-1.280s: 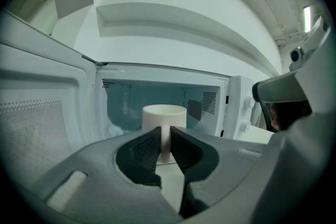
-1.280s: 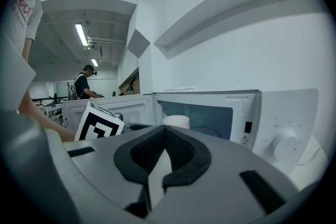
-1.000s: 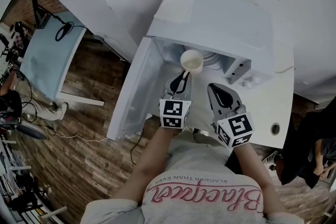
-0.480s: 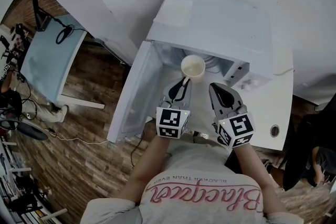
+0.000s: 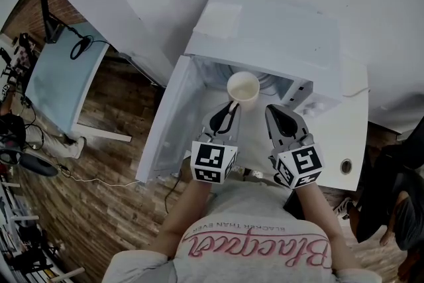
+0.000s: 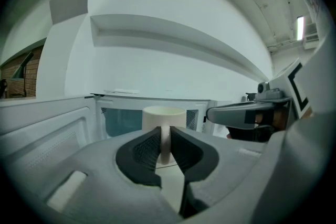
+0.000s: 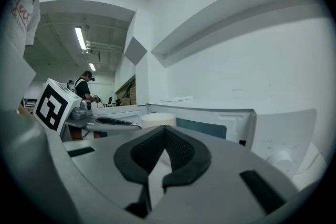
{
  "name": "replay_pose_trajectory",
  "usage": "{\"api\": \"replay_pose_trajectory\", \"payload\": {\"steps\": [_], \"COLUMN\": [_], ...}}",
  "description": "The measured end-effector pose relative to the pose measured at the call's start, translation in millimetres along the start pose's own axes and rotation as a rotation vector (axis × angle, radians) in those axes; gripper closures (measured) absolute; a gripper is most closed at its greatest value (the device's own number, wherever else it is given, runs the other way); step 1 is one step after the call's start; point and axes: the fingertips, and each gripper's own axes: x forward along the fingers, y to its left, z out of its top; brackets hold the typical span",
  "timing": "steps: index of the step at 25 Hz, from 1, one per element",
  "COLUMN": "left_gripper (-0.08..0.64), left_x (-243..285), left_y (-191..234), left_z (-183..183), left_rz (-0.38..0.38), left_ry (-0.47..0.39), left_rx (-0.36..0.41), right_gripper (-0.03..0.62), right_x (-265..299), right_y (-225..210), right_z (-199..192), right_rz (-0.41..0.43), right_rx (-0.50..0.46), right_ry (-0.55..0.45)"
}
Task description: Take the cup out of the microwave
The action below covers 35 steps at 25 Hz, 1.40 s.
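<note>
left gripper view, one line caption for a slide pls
The left tongs clamp the handle of a cream round cup in front of the open white microwave.

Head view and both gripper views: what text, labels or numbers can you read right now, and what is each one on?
"BLACKER THAN EVER": small print on the person's shirt, upside down in the head view.
Large script below it on the shirt: starts "Blac", the rest unsure.
Marker cubes: square patterns only, no words.
Microwave control panel: marks too small to read.
</note>
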Motion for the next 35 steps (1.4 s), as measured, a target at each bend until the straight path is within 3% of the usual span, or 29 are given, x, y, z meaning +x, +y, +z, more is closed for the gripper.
{"api": "replay_pose_trajectory", "payload": {"steps": [7, 18, 35], "left_gripper": [0.51, 0.509, 0.509], "left_x": [-10, -20, -19], "left_y": [-2, -8, -11], "left_z": [19, 38, 45], "left_rz": [-0.011, -0.024, -0.033], "left_ry": [-0.026, -0.055, -0.075], "left_rx": [-0.016, 0.021, 0.066], "right_gripper": [0.583, 0.583, 0.583], "right_x": [-5, -11, -16], "right_y": [1, 1, 6], "right_z": [17, 39, 42], "right_rz": [-0.001, -0.02, -0.036], "right_rx": [0.0, -0.019, -0.064], "right_ry": [-0.053, -0.116, -0.124]}}
